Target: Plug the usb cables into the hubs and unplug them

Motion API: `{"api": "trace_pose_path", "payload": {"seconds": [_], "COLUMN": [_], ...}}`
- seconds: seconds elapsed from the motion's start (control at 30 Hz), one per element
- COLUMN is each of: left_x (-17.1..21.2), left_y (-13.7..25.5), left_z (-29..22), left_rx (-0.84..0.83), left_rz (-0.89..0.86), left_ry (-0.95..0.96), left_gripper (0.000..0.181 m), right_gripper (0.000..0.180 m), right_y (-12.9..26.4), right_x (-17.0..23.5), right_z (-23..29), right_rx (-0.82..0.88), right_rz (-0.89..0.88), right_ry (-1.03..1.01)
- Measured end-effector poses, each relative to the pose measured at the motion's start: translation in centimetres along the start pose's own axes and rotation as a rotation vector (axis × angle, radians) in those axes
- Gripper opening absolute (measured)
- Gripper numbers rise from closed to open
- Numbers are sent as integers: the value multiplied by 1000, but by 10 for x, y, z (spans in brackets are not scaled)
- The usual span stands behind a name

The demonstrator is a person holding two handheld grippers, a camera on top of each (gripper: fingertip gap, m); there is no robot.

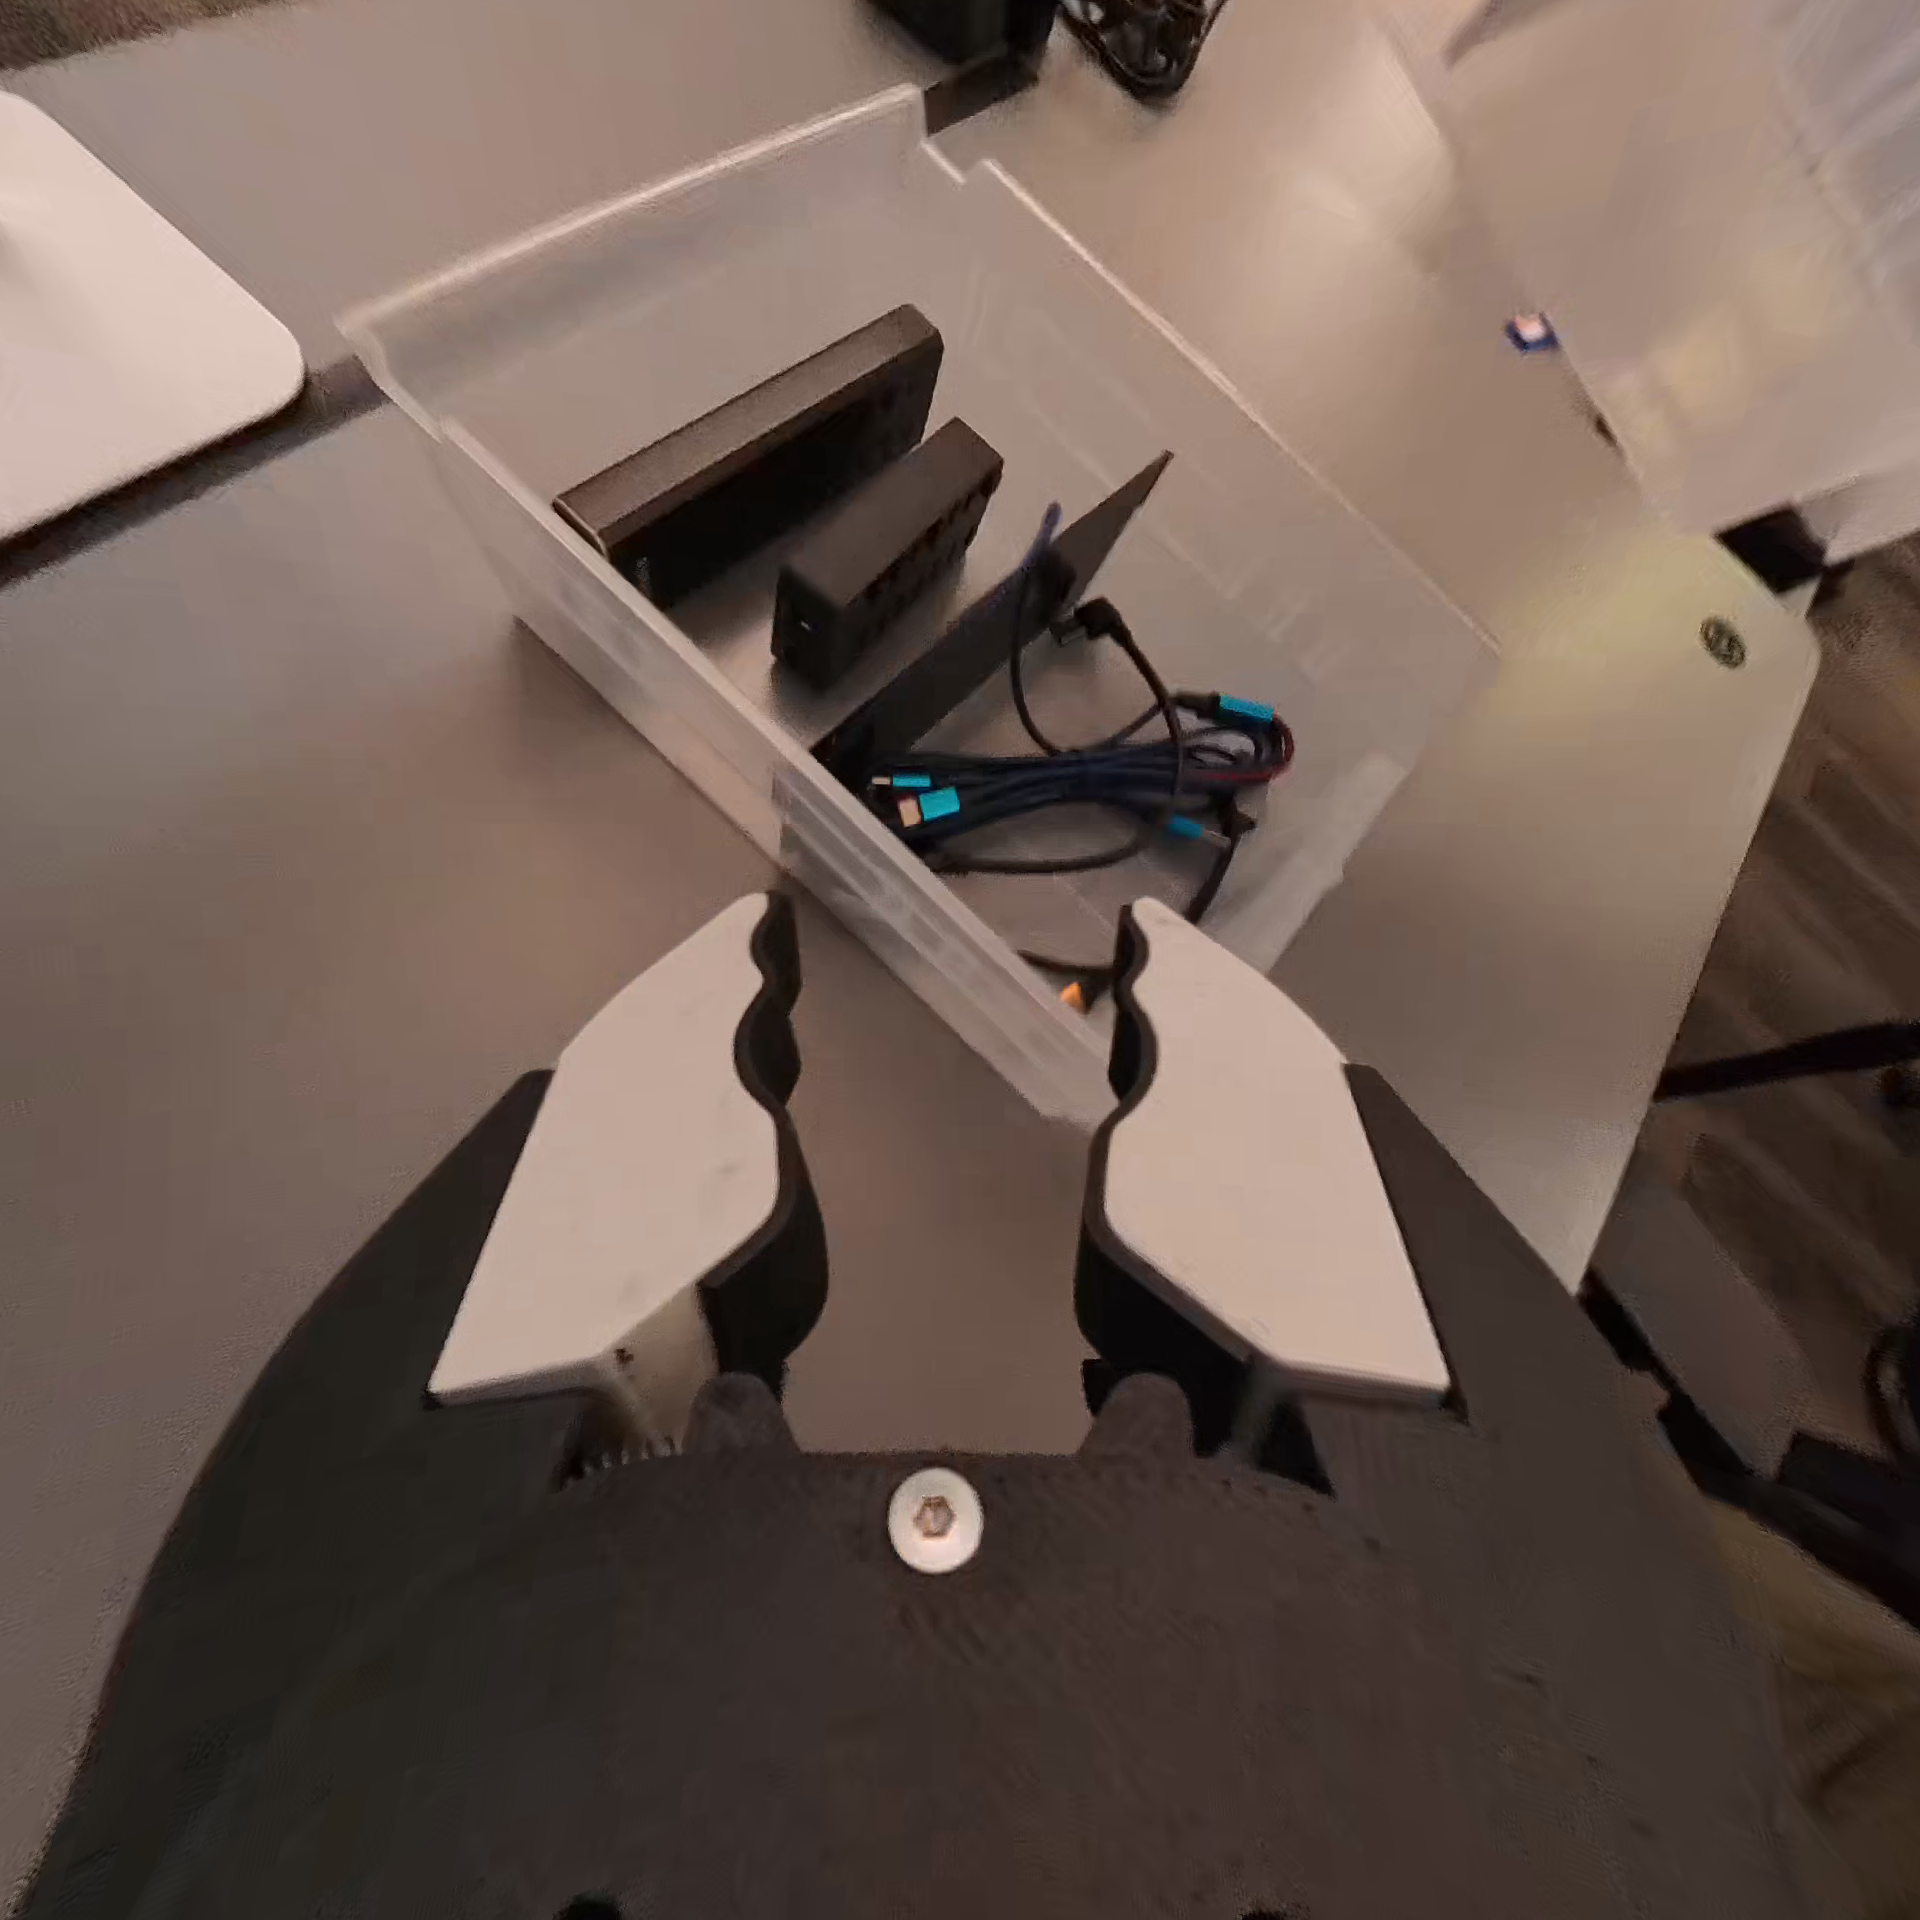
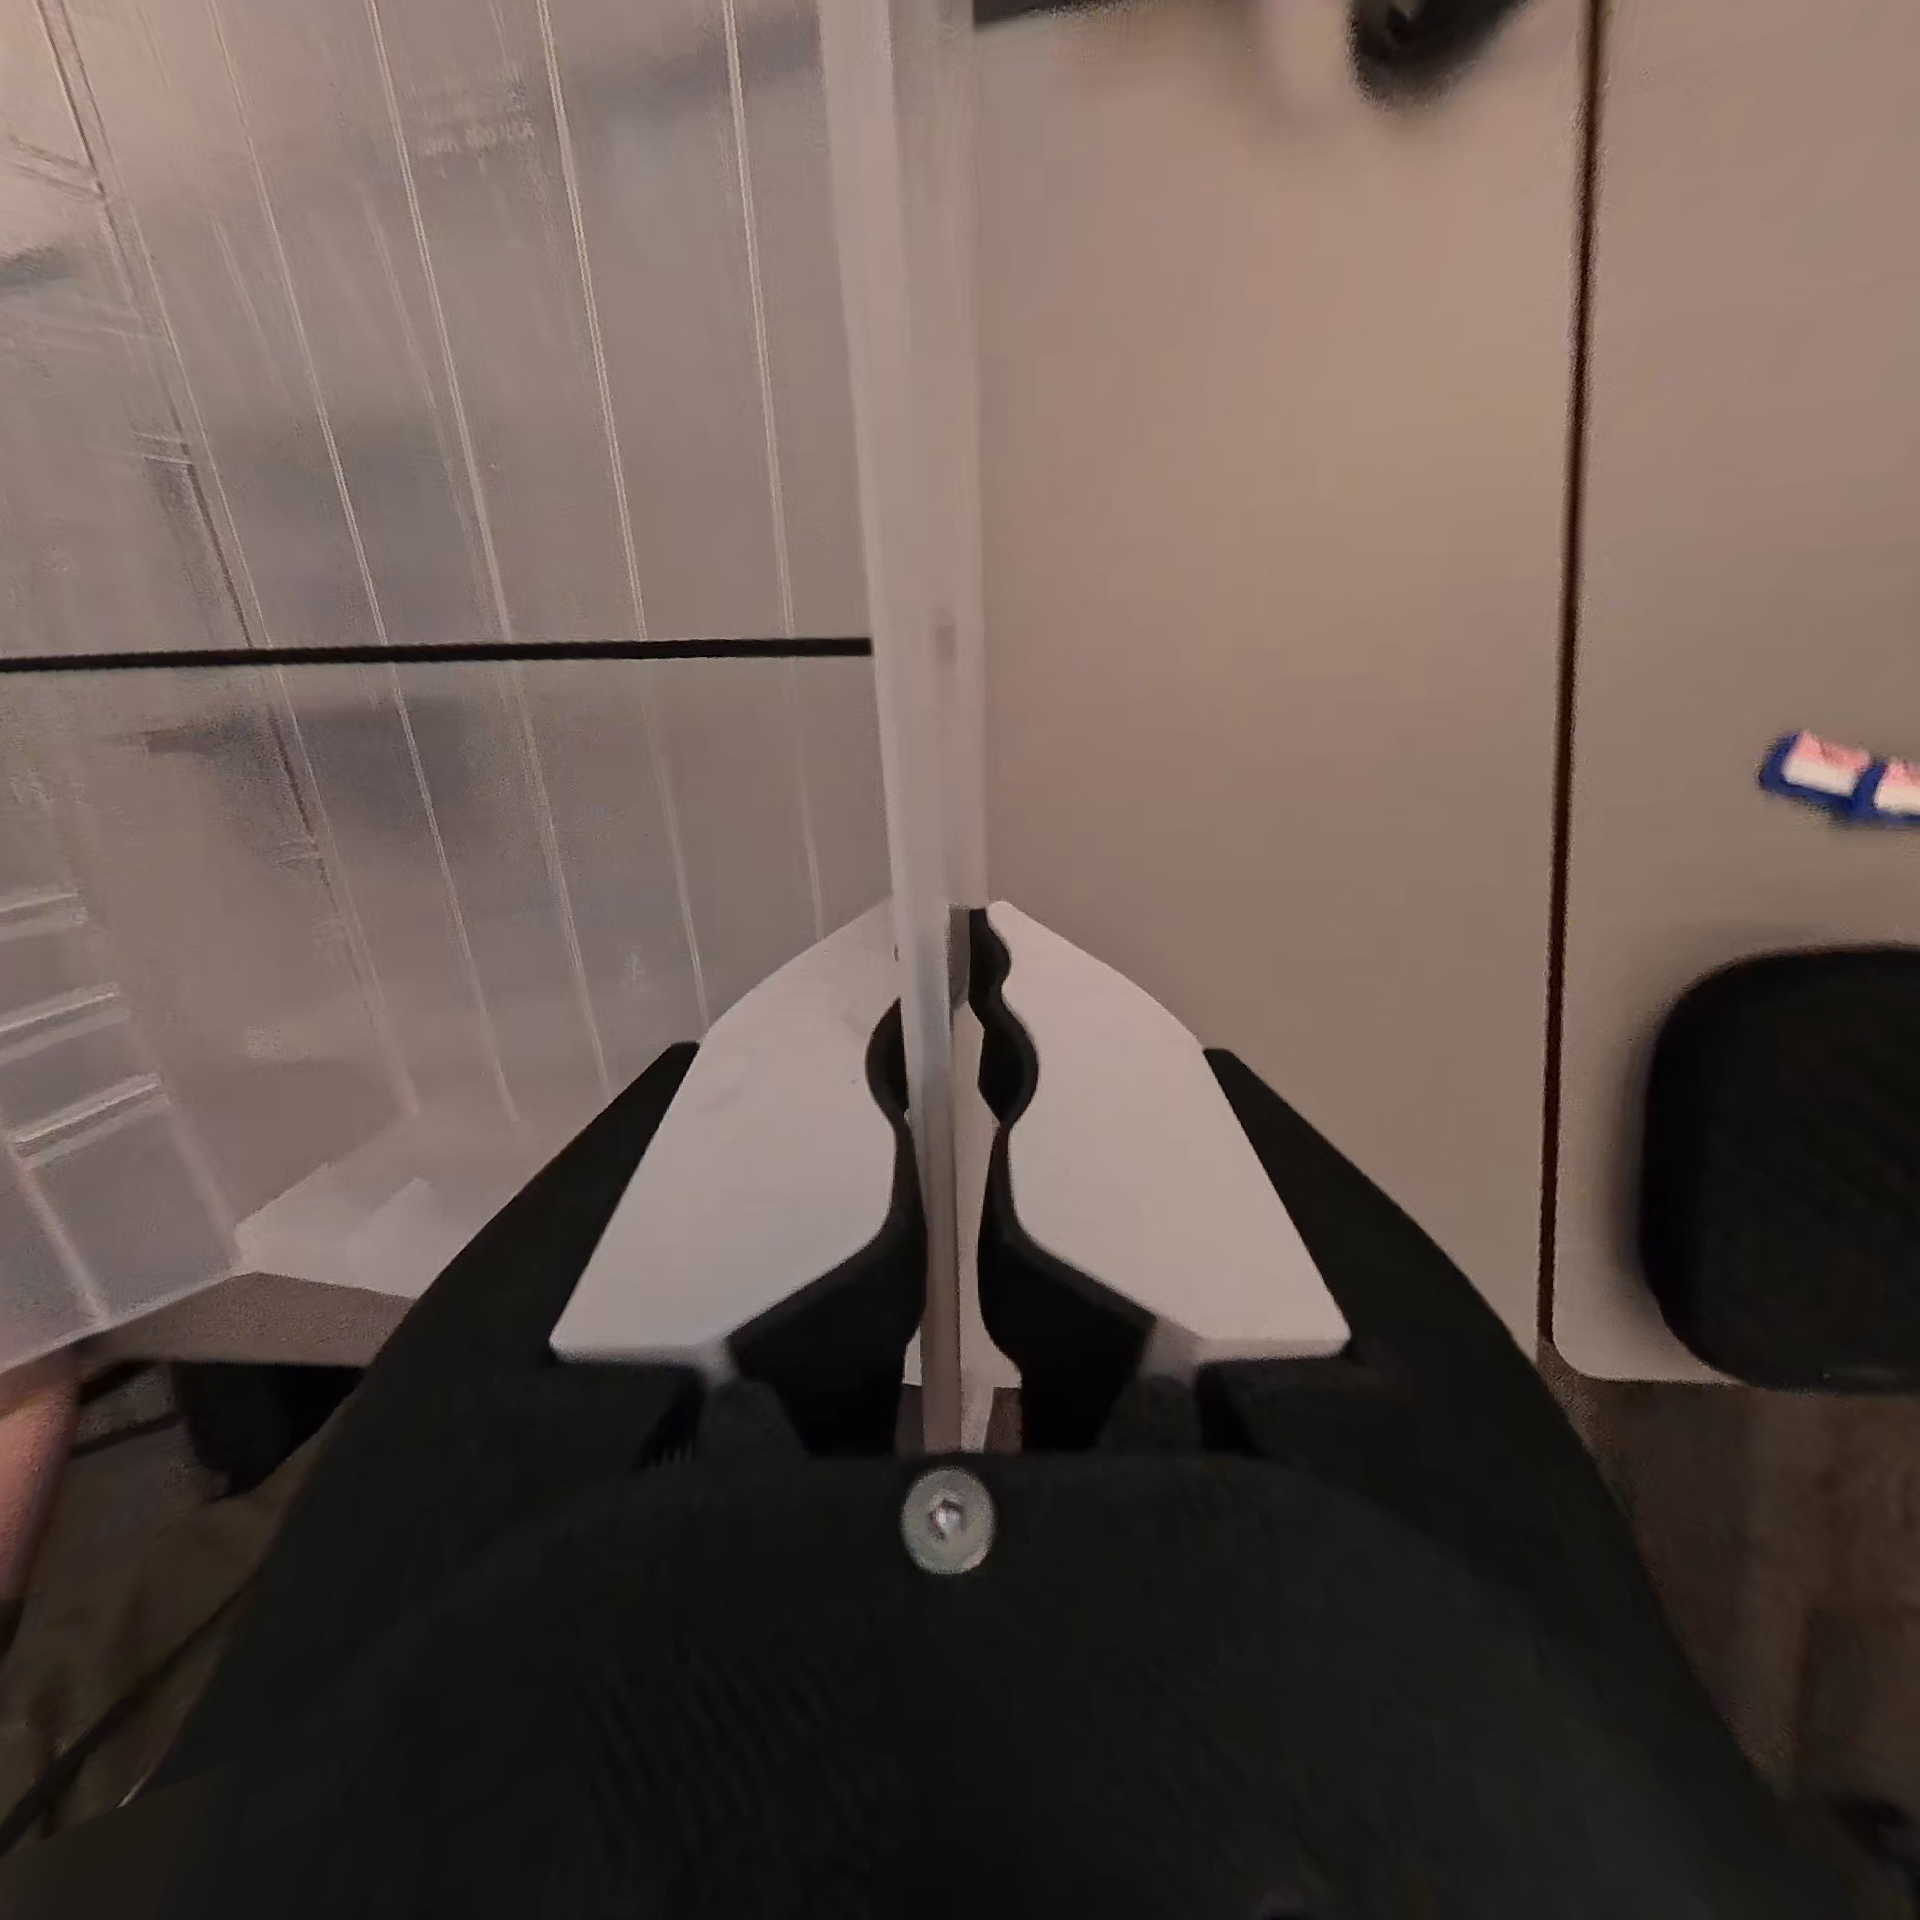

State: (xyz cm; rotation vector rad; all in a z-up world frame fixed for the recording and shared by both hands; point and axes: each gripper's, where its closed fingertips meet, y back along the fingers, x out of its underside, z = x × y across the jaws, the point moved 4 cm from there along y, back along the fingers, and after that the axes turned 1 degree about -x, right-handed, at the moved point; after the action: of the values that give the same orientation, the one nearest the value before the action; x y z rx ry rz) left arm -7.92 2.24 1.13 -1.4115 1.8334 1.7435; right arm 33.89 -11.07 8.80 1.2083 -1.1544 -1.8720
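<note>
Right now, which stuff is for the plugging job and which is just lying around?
For the job:
- black hubs standing in the clear plastic bin
- blue usb cables heaped in that bin
- left gripper, open
- right gripper, clamped on the bin's wall

Just lying about:
- small blue cards
- black pouch
- white slab

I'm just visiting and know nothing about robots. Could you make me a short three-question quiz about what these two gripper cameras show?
1. True or false: the left gripper holds a cable.
2. What is the right gripper clamped on?
3. Where do the blue cables lie: A) on the table, B) inside the clear bin, C) plugged into the hubs?

Key: 1 false, it is open and empty; 2 the bin's wall; 3 B.
</note>
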Motion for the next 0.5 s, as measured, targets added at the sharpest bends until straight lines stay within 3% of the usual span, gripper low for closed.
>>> {"api": "trace_pose_path", "payload": {"seconds": [0.07, 0.23, 0.3, 0.37, 0.43, 0.5], "left_x": [0, 19, 17, 22, 25, 27], "left_y": [-19, -51, -61, -70, -75, -77], "left_z": [5, 7, 9, 14, 9, 5], "left_rx": [0, -7, -38, -108, -82, -39], "left_rz": [29, 348, 438, 568, 661, 729], "left_ry": [49, 48, 46, 4, 42, 115], "left_gripper": [52, 59, 54, 60, 58, 45], "right_gripper": [6, 6, 6, 6, 6, 6], "right_y": [-15, -56, -73, -89, -103, -115], "right_x": [15, 46, 52, 56, 57, 58], "right_z": [-35, -89, -97, -98, -96, -93], "right_rx": [21, 57, 67, 69, 63, 50], "right_rz": [17, 108, 144, 168, 176, 191], "right_ry": [-53, -110, -100, -76, -49, -36]}}
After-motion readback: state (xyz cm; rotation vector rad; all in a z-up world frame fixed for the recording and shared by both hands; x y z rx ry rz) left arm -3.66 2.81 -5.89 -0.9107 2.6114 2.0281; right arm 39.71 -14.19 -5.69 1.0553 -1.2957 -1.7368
